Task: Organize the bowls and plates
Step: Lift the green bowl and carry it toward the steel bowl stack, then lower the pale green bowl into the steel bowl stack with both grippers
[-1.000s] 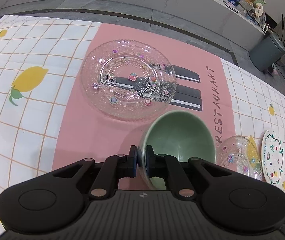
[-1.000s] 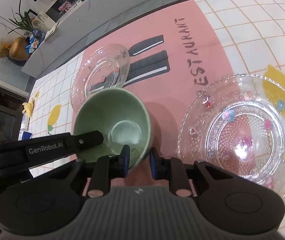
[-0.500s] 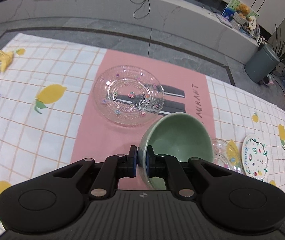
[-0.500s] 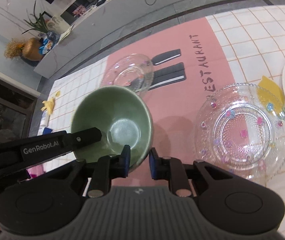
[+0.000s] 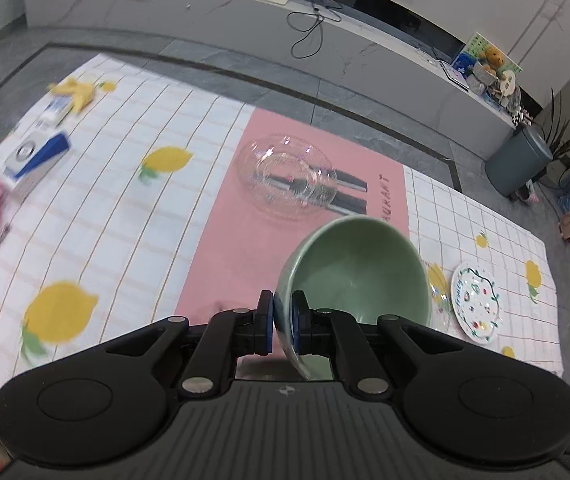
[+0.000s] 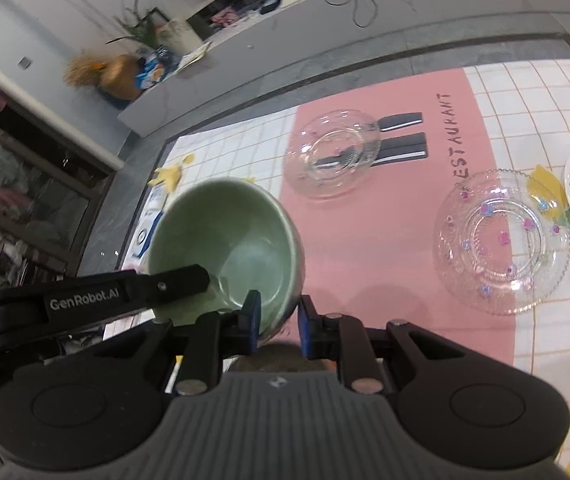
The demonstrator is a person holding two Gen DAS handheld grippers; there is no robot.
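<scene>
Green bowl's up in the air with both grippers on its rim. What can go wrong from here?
1. The green bowl hangs tilted, pinched only at its rim by the left gripper and right gripper; it may slip or pivot.
2. If dropped, it could hit the clear glass plate lying on the pink mat below.

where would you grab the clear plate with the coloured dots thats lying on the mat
Take the clear dotted plate by its scalloped rim, coming in from the near side with one pad above and one below. It lies flat and shallow, so only the raised edge offers a hold. Both grippers now clamp the green bowl.
</scene>
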